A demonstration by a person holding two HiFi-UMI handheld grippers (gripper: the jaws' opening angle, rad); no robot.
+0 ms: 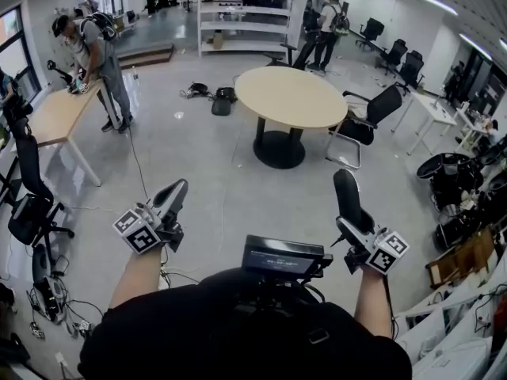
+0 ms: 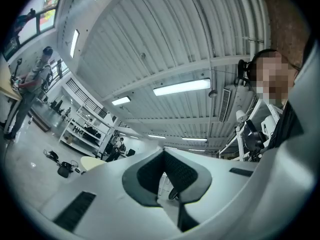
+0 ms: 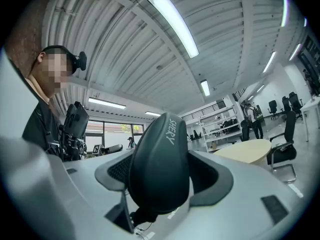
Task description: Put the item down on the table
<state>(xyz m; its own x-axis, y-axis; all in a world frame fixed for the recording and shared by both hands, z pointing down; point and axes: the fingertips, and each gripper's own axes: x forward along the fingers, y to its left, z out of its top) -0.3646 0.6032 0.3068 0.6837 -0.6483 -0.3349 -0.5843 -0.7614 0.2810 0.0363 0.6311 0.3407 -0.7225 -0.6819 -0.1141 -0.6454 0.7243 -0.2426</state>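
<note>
Plainly, the black item's (image 3: 160, 149) lower end is hidden; the right gripper (image 3: 165, 181) clamps it, tilted slightly upward; the left gripper (image 2: 164, 173) is raised, its jaws pressed together and empty.

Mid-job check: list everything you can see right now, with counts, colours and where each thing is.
black oblong item: one, black, between the right gripper's jaws, held up off any surface
round table: one, beige top on a black base, centre of the floor ahead
desk: one, light wood, far left
office chairs: several, black, around the round table and along both sides
shelving: one unit, white, at the back
bags: a few, dark, on the floor left of the round table
people: one by the desk, two at the back
chest screen: one, black, on the wearer's chest
left gripper: jaws together, empty
right gripper: closed on the black oblong item
</note>
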